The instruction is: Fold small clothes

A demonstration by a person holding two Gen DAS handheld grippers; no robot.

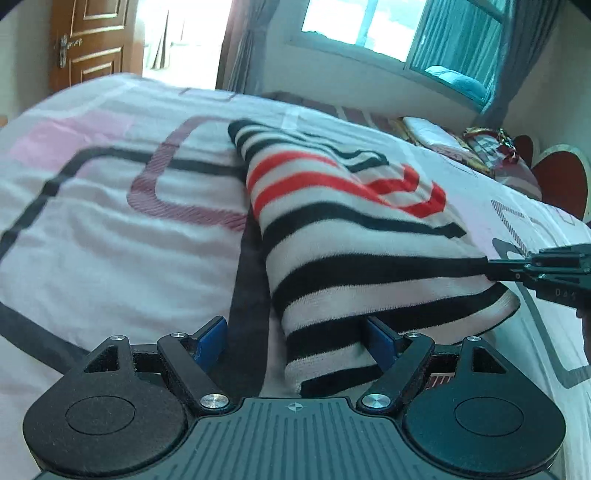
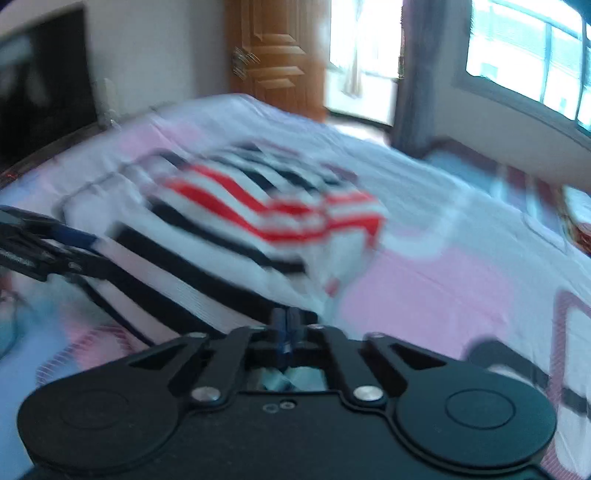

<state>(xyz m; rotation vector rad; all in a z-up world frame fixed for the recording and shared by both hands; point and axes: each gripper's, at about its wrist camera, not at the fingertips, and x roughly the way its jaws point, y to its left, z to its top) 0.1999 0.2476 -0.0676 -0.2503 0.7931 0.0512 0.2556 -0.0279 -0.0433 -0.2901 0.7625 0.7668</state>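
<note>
A folded white garment with black and red stripes (image 1: 351,221) lies on the pink and white bed sheet (image 1: 110,221). My left gripper (image 1: 295,339) is open at the garment's near corner. That corner lies between the blue pads, against the right one (image 1: 380,339), and the pads do not press on it. My right gripper (image 1: 491,266) comes in from the right, its tips shut on the garment's right edge at a black stripe. In the blurred right wrist view its pads (image 2: 286,325) meet at the garment's (image 2: 240,221) near hem, and the left gripper (image 2: 74,236) shows at the left.
Bedding and bright clothes (image 1: 498,155) pile up at the bed's far right, by a red heart headboard (image 1: 561,177). A wooden door (image 1: 92,40) and a window (image 1: 369,22) stand beyond the bed. A dark screen (image 2: 44,85) is at the left wall.
</note>
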